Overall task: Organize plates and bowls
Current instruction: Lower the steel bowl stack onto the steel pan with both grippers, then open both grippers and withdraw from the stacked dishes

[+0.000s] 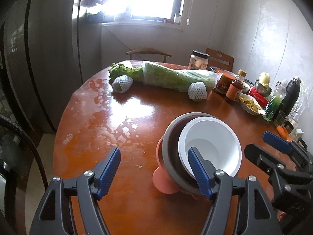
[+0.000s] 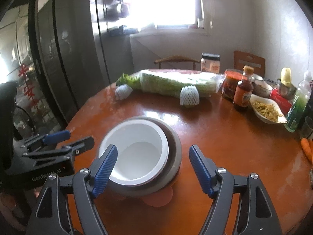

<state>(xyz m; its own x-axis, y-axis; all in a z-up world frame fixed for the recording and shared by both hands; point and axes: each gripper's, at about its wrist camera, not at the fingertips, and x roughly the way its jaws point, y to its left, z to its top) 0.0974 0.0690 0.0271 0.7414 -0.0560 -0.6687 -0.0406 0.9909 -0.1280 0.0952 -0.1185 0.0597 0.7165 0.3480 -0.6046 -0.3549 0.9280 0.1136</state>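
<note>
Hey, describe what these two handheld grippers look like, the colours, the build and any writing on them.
Both are black frames with triangular cut-outs and silver pivot bolts. Each finger carries a ribbed blue pad. The left gripper and right gripper look identical. In the right wrist view, the left one's body shows white lettering, roughly "GenRobot AI". A black cable runs beside the left gripper.

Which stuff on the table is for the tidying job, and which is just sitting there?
For the job:
white bowl
grey bowl it sits in
pink plate underneath

Just lying about:
wrapped cabbage
sauce bottle
dish of food
carrot
glass jar
</note>
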